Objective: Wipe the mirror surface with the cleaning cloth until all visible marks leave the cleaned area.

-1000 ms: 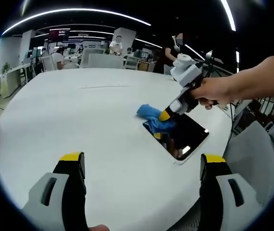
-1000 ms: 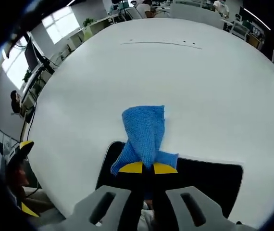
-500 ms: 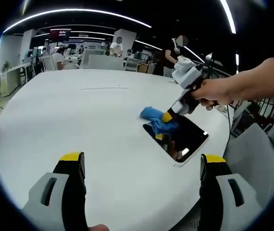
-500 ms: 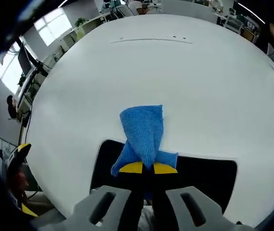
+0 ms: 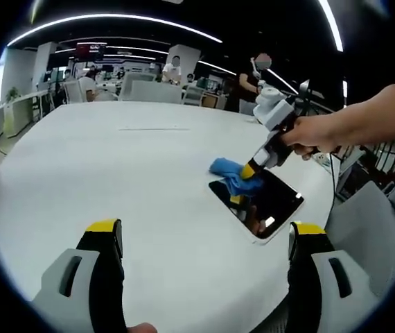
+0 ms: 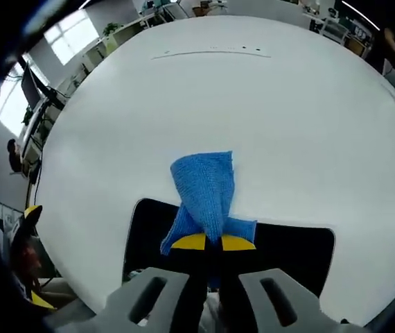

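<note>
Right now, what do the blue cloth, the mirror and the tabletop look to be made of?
Blue cloth: soft knitted or microfibre-like fabric, going by its ribbed weave and folds; pinched in the right claw. Mirror: glossy, dark glass-like panel that throws back ceiling lights and the cloth's reflection. Tabletop: smooth matte white, probably laminate; the pictures leave that open.

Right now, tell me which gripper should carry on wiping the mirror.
The right gripper. Its jaws are shut on the blue cloth, which lies partly on the dark mirror and partly on the white table. The left gripper is open, holds nothing, and sits back from the mirror.
</note>
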The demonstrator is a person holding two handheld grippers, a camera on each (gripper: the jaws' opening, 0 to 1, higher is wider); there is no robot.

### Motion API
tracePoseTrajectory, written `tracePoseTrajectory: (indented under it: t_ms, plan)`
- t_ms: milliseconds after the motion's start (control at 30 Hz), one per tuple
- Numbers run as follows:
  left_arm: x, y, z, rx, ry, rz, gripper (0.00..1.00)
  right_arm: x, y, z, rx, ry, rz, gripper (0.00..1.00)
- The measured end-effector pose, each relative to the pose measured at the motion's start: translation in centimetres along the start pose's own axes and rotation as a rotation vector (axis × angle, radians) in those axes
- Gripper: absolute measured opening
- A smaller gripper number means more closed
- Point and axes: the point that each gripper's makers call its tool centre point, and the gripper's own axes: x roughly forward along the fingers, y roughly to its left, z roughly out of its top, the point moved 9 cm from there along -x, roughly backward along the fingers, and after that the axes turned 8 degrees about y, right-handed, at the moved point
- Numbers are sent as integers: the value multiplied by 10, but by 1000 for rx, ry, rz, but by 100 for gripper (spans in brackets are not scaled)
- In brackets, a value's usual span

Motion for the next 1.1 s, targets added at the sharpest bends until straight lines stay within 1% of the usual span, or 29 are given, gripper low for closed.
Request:
tracePoseTrajectory:
  t_ms: [67, 200, 267, 300, 467, 500, 533, 567, 600, 633, 667, 700, 767, 800, 933, 1000, 1100]
  plan:
    - [-1, -2, 2, 5, -1, -1, 99, -1, 1, -2, 0, -8, -2, 0]
    - [-3, -4, 2, 31, 13, -8, 99, 1, 0, -1, 7, -10, -4, 0]
    - [-7, -3, 4, 28, 2, -1, 99, 1, 0, 0, 8, -8, -3, 0]
    - [-9, -2, 6, 14, -10, 6, 99, 1, 0, 0, 11, -6, 0, 0]
    - [-13, 0, 6, 29, -6, 16, 99, 1, 1, -2, 20, -4, 5, 0]
    - [-14, 1, 7, 31, -8, 20, 99, -3, 4, -8, 20, -4, 6, 0]
    - [-15, 2, 7, 30, -11, 24, 99, -4, 5, -10, 19, -4, 5, 0]
    - [-15, 3, 8, 26, -15, 29, 99, -15, 9, -20, 18, -5, 5, 0]
    - [-16, 2, 9, 23, -18, 32, 99, -17, 10, -23, 18, -6, 5, 0]
    - [-16, 2, 9, 20, -22, 33, 99, -25, 14, -30, 15, -8, 6, 0]
    - [-16, 0, 10, 20, -24, 31, 99, -27, 15, -33, 14, -7, 6, 0]
    - [-15, -2, 10, 24, -23, 30, 99, -22, 14, -31, 14, -7, 8, 0]
    - [-14, -6, 9, 27, -24, 26, 99, -22, 15, -34, -21, -14, -2, 0]
    - [-13, -8, 7, 24, -26, 26, 99, -22, 16, -36, -24, -15, -6, 0]
    - [-11, -14, 2, 31, -13, 21, 99, -17, 15, -38, -10, -17, 6, 0]
    - [-10, -17, 1, 69, 9, 22, 99, -13, 14, -36, -9, -15, 10, 0]
    - [-12, -19, 3, 65, 3, 21, 99, -13, 15, -39, -12, -15, 9, 0]
